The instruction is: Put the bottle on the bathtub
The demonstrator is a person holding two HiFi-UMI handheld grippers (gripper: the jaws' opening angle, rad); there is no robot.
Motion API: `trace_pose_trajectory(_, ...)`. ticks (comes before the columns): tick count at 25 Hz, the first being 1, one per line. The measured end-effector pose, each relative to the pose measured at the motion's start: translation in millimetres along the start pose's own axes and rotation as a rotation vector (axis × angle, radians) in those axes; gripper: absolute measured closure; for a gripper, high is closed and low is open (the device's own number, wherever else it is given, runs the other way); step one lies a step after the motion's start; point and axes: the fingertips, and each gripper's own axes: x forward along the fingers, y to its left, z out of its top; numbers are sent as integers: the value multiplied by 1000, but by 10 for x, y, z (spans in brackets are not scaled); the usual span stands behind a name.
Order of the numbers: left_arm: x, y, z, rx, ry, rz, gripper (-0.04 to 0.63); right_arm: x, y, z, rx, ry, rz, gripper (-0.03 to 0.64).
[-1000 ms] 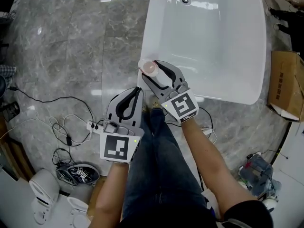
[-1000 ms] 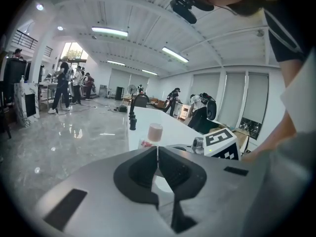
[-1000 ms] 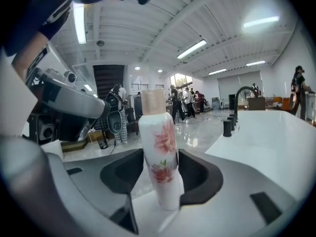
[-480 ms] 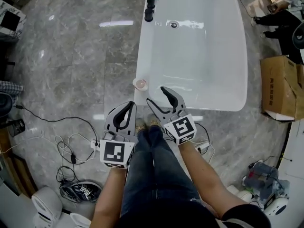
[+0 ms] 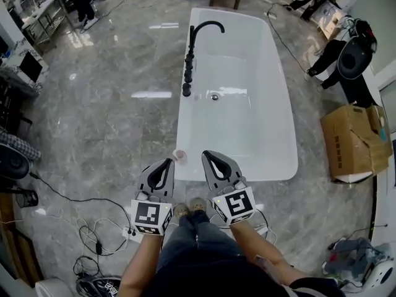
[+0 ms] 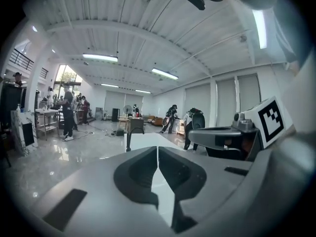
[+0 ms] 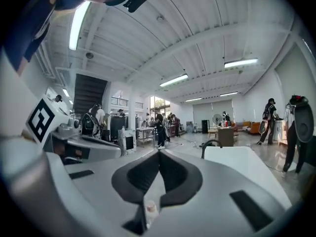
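The small pale bottle [image 5: 179, 155] stands upright on the near left corner of the white bathtub's [image 5: 281, 166] rim. In the right gripper view the bottle [image 7: 150, 209] shows low down through the gap under the jaws. My right gripper [image 5: 206, 154] hangs just right of the bottle and clear of it. Its jaws have just closed and are shut with nothing between them. My left gripper [image 5: 167, 162] is beside it, a little nearer than the bottle, also shut and empty. Both grippers point roughly level across the tub [image 6: 143, 141] in their own views.
A black faucet [image 5: 197, 42] arches over the tub's far left rim. A cardboard box [image 5: 349, 141] sits on the floor to the right, and cables [image 5: 93, 243] lie at the lower left. People [image 7: 159, 127] and furniture stand far across the hall. My shoes [image 5: 189, 208] are just short of the tub.
The right gripper let go of the bottle, which stays on the tub rim, then opened wide and closed empty. Both grippers rose and drew back from the tub.
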Motion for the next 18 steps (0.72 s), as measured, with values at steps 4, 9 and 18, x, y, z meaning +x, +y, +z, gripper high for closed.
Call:
trace_pose_trajectory(4,-292,8,439,-27,-70,36,566,-207,43,552,17,-52,-27,591)
trace_pose_trajectory(9,-605,108,1108,-18,-158,104,566,-424,107,1142,-19,-127,-30,591)
trace_pose_trajectory(18,-1011,109,1977,79,-261,211,566,-571,167,1968,-99,-245,-51,591)
